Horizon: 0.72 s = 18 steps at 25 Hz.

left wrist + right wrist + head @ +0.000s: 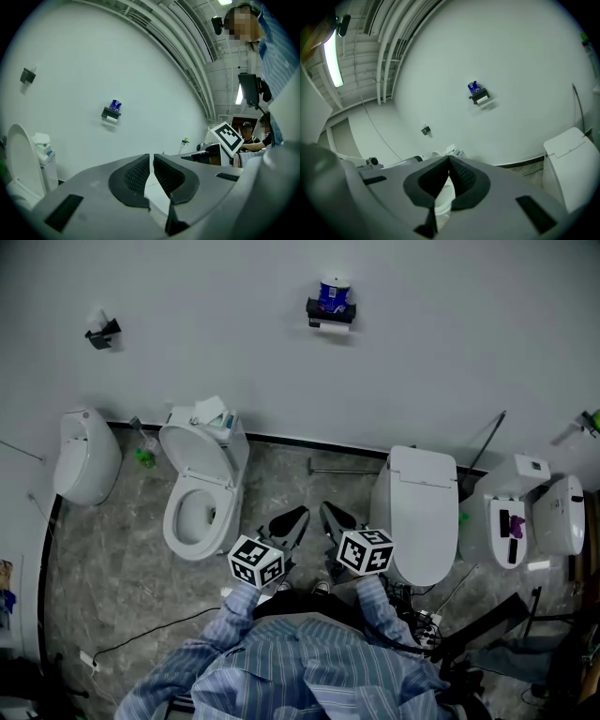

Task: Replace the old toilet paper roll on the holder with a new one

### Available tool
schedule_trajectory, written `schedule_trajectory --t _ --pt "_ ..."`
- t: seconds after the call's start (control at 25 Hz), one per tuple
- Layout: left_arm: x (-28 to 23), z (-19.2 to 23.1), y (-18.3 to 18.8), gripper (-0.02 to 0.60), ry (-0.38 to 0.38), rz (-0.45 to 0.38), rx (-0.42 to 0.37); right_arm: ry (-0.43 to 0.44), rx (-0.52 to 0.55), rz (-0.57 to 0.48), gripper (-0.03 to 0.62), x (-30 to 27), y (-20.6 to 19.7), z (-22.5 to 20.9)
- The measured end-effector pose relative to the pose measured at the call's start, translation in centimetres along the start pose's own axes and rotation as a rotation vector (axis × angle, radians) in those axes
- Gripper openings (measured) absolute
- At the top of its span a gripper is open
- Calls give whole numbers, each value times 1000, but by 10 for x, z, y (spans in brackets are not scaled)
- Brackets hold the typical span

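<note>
High on the white wall hangs a black paper holder [331,313] [111,114] [479,96]. A blue-wrapped roll [332,294] [115,105] [474,87] stands on top of it and a white roll [328,324] hangs under it. Both grippers are held low in front of the person, far from the holder. My left gripper [301,513] [151,156] is shut with nothing in it. My right gripper [324,507] [449,159] is shut and empty too. In the left gripper view, the right gripper's marker cube [228,137] shows at the right.
An open toilet [197,495] with tissue packs [210,412] on its tank stands ahead left; a closed toilet [422,512] ahead right. More fixtures sit at the far left [86,456] and right [530,519]. A second small black holder [101,334] is on the wall. A cable [141,638] lies on the floor.
</note>
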<state>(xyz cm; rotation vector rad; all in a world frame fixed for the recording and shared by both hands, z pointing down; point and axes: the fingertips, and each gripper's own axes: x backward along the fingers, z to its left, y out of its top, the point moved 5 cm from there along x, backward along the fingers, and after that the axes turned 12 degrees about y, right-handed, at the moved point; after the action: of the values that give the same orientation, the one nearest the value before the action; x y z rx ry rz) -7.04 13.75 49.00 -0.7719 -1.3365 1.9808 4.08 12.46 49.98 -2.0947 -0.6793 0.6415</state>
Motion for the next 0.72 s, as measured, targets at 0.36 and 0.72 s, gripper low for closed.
schedule_trajectory --t 0.36,0.72 --pt "-17 1 4 14 -5 -13 20 -13 -27 -30 3 8 5 -19" --pt "-47 -3 6 15 6 -18 34 14 -45 -9 4 10 12 -41"
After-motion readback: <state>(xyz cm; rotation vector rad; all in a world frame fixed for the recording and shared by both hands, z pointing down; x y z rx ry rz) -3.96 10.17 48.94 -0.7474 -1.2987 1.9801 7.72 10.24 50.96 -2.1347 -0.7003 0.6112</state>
